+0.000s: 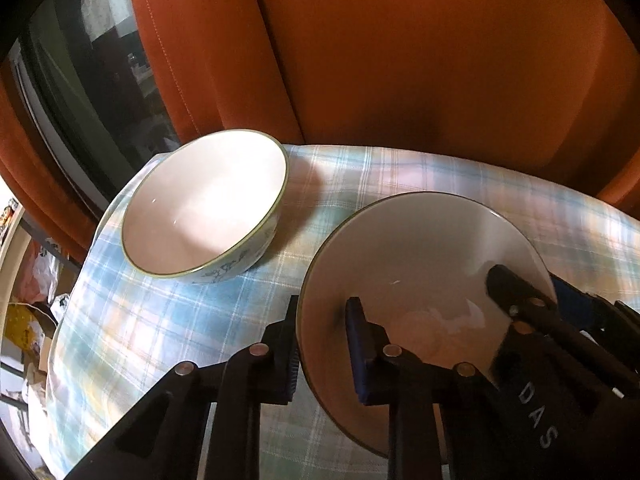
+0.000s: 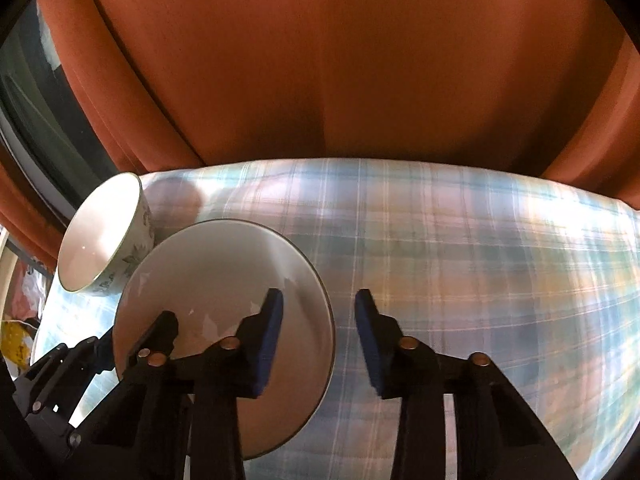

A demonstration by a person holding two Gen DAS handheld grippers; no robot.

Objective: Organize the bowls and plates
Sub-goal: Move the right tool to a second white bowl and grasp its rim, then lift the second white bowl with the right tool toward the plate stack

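Blue-checked tablecloth [image 2: 480, 260] carries your white, dark-rimmed plate [image 2: 224, 264], just beside the leaf-patterned bowl [image 1: 200, 208]. Your left gripper [image 1: 322, 320] is clamped on the plate's left rim. Your right gripper [image 2: 320, 304] straddles the opposite rim, pads apart. Its lettering [image 1: 538, 416] reads "DAS".

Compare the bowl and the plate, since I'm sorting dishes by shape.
The bowl is deep with tall walls; the plate is shallow. The bowl's outside bears a bluish leaf pattern; the plate shows none. The bowl stands free on the tablecloth; the left hand-held gripper is clamped on the plate's rim. Both are round, white inside, dark-edged.
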